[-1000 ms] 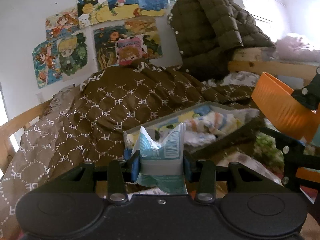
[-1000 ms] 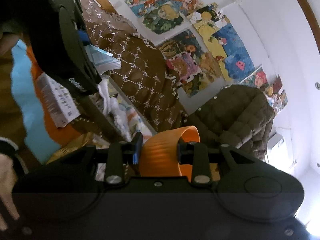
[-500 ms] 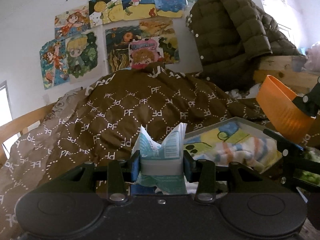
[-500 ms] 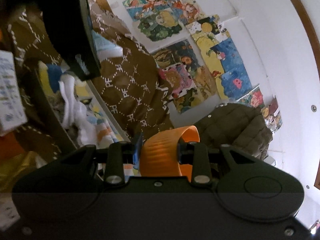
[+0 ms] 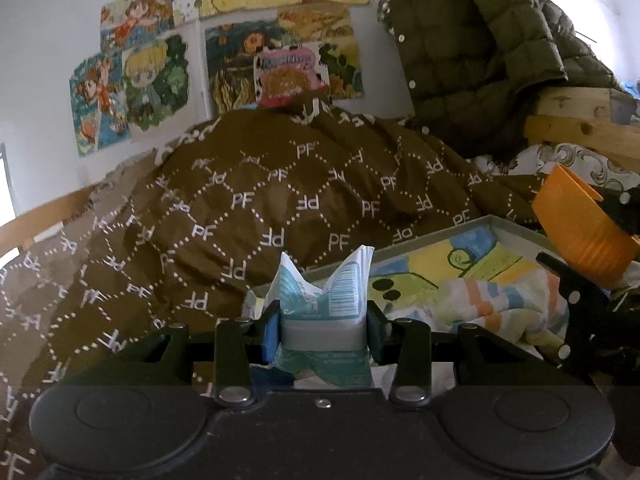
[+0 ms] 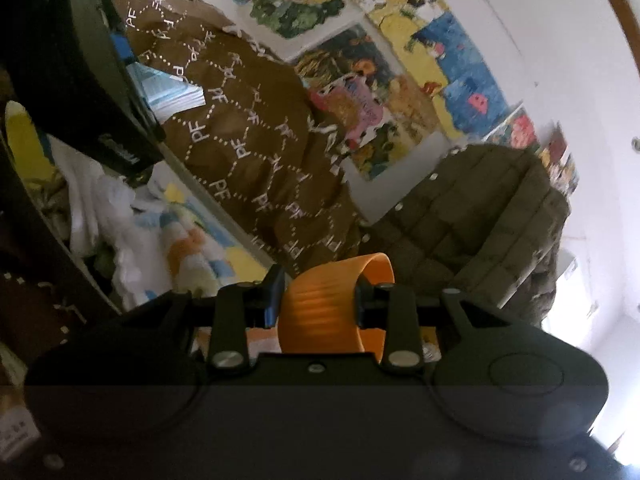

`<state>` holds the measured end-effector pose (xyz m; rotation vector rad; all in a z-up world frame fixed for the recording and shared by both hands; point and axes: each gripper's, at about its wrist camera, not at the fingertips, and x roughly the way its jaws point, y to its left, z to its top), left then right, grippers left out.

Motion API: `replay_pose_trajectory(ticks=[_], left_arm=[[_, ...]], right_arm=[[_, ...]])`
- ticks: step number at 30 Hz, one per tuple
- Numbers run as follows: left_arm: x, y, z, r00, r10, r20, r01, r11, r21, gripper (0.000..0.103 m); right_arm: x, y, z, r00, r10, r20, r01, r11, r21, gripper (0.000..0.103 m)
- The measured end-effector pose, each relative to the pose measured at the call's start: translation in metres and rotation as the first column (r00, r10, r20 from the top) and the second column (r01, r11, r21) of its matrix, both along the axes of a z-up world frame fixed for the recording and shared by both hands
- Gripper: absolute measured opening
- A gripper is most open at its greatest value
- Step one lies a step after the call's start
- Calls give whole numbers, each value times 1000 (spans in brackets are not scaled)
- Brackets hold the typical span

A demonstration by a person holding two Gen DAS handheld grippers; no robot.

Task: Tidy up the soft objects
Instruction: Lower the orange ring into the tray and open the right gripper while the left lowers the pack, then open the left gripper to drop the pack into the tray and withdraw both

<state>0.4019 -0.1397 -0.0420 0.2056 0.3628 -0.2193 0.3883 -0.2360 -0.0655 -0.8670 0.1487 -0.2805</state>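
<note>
My left gripper (image 5: 320,326) is shut on a white and teal tissue pack (image 5: 325,300), held upright over the near corner of a grey storage box (image 5: 472,226). Inside the box lies a striped soft cloth (image 5: 496,304) on a cartoon-printed lining. My right gripper (image 6: 318,298) is shut on an orange ribbed soft object (image 6: 320,308); in the left wrist view that orange object (image 5: 580,224) hangs over the box's right side. The right wrist view is rolled sideways and shows the left gripper's body (image 6: 72,60) with the tissue pack (image 6: 172,88).
A brown quilt with a white PF pattern (image 5: 260,200) is heaped behind the box. A dark green puffer jacket (image 5: 480,48) hangs over a wooden bed rail (image 5: 576,128). Cartoon posters (image 5: 240,40) cover the white wall.
Both grippers have travelled toward the quilt and wall, so the box has slid right and nearer in the left view. Their grips have not changed.
</note>
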Motion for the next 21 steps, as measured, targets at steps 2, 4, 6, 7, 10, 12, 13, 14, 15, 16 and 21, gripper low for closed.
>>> replay_pose_trajectory(ticks=[2, 4, 6, 7, 10, 12, 13, 14, 15, 16, 21], left_arm=[[4, -2, -2, 1000, 4, -15, -4, 1000, -2, 45], [6, -3, -4, 1000, 6, -28, -6, 1000, -5, 45], [7, -4, -5, 999, 8, -41, -8, 1000, -3, 45], [7, -5, -6, 999, 8, -49, -8, 1000, -3, 45], [9, -4, -4, 997, 12, -77, -13, 1000, -18, 48], [10, -1, -2, 995, 16, -102, -20, 999, -42, 49], [10, 1, -1, 994, 21, -107, -26, 998, -52, 49], [10, 2, 1, 994, 22, -111, -29, 998, -57, 50], [9, 3, 3, 993, 24, -114, -31, 998, -60, 51], [8, 4, 5, 993, 25, -115, -32, 998, -61, 53], [-1, 5, 18, 993, 21, -112, -29, 997, -75, 60]], right_arm=[[7, -8, -2, 1000, -4, -10, 5, 1000, 22, 26], [15, -15, -3, 1000, -10, -25, 11, 999, 41, 27], [25, -22, -5, 999, -12, -44, 15, 998, 58, 29], [26, -24, -6, 999, -14, -51, 17, 998, 57, 32], [20, -22, -4, 999, -11, -47, 14, 998, 64, 38], [15, -23, 0, 999, -12, -52, 16, 997, 73, 46], [15, -25, 0, 998, -14, -53, 18, 997, 76, 46], [12, -25, 2, 998, -17, -55, 21, 997, 78, 47], [5, -21, 6, 998, -21, -54, 25, 996, 81, 49], [1, -20, 10, 998, -25, -51, 29, 996, 87, 50], [-10, -24, 28, 999, -45, -17, 47, 990, 131, 64]])
